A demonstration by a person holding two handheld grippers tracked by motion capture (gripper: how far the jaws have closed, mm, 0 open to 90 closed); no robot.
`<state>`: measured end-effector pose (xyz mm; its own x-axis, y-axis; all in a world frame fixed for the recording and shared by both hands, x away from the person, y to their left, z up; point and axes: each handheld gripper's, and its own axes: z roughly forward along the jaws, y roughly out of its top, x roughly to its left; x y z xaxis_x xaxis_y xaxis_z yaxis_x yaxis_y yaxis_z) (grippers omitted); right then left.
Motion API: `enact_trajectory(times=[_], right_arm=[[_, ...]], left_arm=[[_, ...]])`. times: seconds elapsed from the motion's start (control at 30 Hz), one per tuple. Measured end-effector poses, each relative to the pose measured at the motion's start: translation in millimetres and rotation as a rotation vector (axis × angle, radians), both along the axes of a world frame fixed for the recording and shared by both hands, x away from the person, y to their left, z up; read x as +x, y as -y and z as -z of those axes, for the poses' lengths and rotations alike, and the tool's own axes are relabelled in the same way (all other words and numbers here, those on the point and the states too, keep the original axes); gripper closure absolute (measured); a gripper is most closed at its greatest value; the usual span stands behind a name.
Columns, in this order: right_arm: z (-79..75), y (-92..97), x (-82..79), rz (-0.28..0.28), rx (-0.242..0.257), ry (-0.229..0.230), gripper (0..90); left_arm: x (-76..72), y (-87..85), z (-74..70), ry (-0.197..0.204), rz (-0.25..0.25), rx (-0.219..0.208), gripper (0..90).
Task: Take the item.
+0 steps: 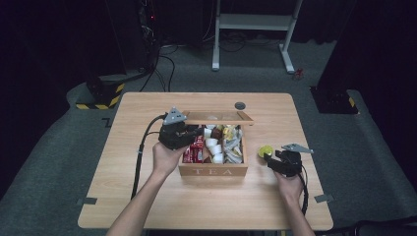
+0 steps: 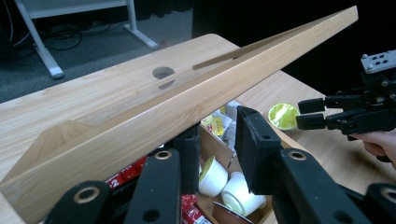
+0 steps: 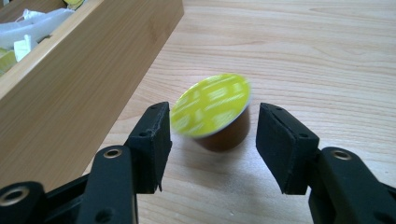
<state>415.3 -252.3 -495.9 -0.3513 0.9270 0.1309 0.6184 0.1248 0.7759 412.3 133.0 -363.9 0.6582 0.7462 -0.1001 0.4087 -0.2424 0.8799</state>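
An open wooden box marked TEA (image 1: pixel 212 171) stands mid-table, packed with sachets and white pods. Its lid (image 1: pixel 219 117) is raised. My left gripper (image 1: pixel 194 133) reaches in over the box's left side, and in the left gripper view the lid (image 2: pixel 187 93) slants just above its tips (image 2: pixel 218 126). The jaws stand apart, with the pods showing between them. A coffee capsule with a yellow-green foil top (image 3: pixel 212 105) sits tilted on the table right of the box. My right gripper (image 3: pixel 215 123) is open around it, and a gap shows at each pad.
A round cable hole (image 1: pixel 240 105) is in the tabletop behind the box. Bare wood lies in front of the box and at the far left. On the floor beyond the table are a white desk frame (image 1: pixel 253 22) and cables.
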Motion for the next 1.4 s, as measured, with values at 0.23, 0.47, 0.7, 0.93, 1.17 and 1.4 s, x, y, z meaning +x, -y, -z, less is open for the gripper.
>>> enact_trajectory(times=[0.23, 0.47, 0.7, 0.93, 1.17, 1.4], right_arm=[[-3.5, 6.2, -6.1, 0.002, 0.010, 0.025, 45.0], [-6.9, 15.2, -17.1, 0.011, 0.029, 0.041, 45.1], [-2.9, 24.1, -28.9, 0.020, 0.035, 0.045, 45.4], [3.1, 31.8, -41.7, 0.030, 0.009, 0.036, 45.6], [13.5, 33.9, -48.4, 0.047, -0.062, 0.005, 45.5], [21.8, 32.4, -51.2, 0.056, -0.130, -0.021, 44.9]], left_arm=[[-2.4, -0.5, 3.0, -0.002, 0.004, -0.010, 70.9], [-3.9, -0.8, 5.1, -0.002, 0.006, -0.018, 70.9], [-5.2, -1.0, 6.7, -0.005, 0.007, -0.022, 70.9], [-6.6, -1.2, 8.5, -0.005, 0.010, -0.020, 70.7], [-8.9, -1.4, 11.4, -0.014, 0.014, -0.027, 70.7], [-11.1, -2.2, 14.3, -0.021, 0.023, -0.030, 70.4]])
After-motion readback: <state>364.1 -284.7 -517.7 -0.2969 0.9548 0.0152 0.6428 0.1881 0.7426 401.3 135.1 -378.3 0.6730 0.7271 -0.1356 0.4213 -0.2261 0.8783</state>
